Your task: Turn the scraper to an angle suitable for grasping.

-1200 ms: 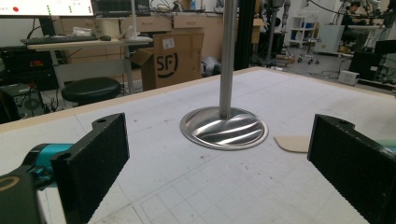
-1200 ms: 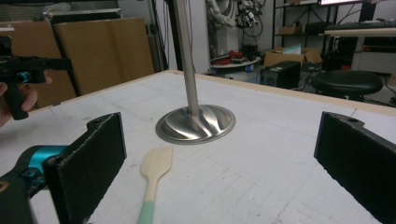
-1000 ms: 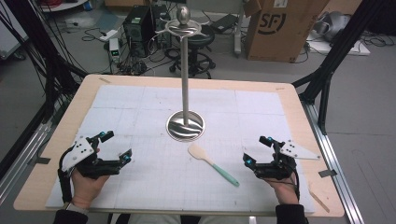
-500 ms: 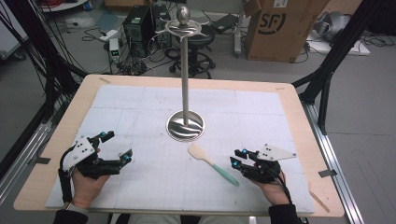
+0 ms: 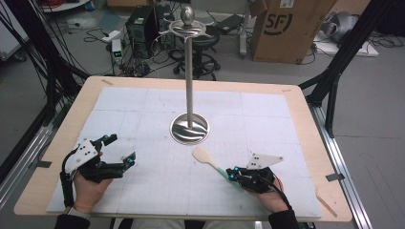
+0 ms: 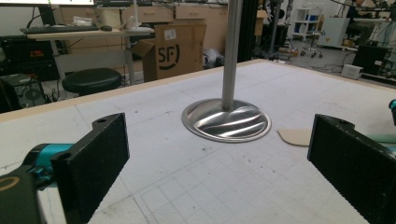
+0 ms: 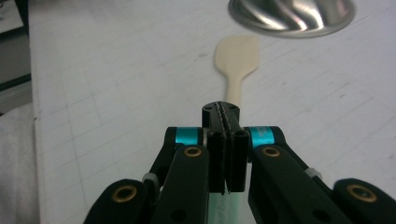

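Lying flat near the table's (image 5: 296, 102) front edge, right of centre, the spatula (image 5: 206, 156) has a pale cream blade and a mint-green handle, its blade just short of the steel stand's (image 5: 189, 128) round base. The right gripper (image 5: 231, 172) has moved in from the right edge and its jaws are now pressed together over the handle. The left gripper (image 5: 120, 149), by the front-left corner, stays spread wide and empty.

left gripper (image 5: 117, 150) — black, teal joints, grey plate | right gripper (image 7: 223, 112) — brass screws | sleeves probably dark
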